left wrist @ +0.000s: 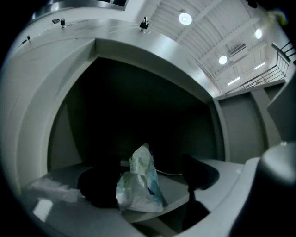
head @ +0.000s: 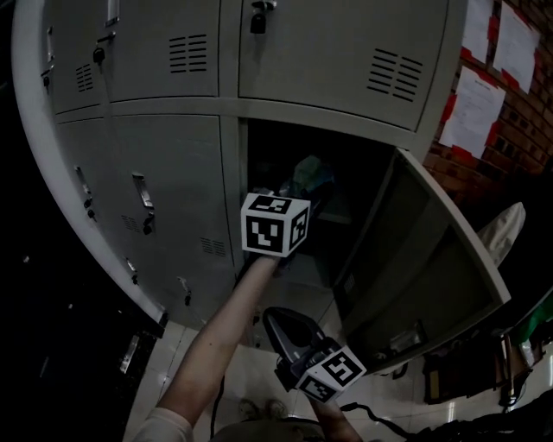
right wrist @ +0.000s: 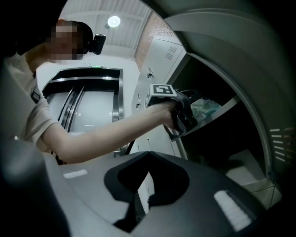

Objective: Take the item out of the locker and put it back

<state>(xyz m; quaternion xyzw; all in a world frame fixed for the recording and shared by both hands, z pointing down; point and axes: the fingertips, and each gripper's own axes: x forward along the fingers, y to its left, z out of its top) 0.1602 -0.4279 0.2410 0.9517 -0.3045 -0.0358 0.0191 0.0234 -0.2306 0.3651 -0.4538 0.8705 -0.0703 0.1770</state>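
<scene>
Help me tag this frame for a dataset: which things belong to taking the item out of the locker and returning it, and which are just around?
Job: open locker; its door; plastic bag on the shelf; left gripper, jaws open either side of the bag.
Just around: closed lockers; padlock; papers on the brick wall; right gripper, shut and empty.

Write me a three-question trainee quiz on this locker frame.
1. True or false: the locker door stands open.
2. The plastic packet lies: A) in a drawer; B) on the locker shelf; C) on a table.
3. Which gripper is held up to the packet, and how do its jaws stand?
Key: 1 true. 2 B. 3 the left gripper, jaws open with the packet between them.
</scene>
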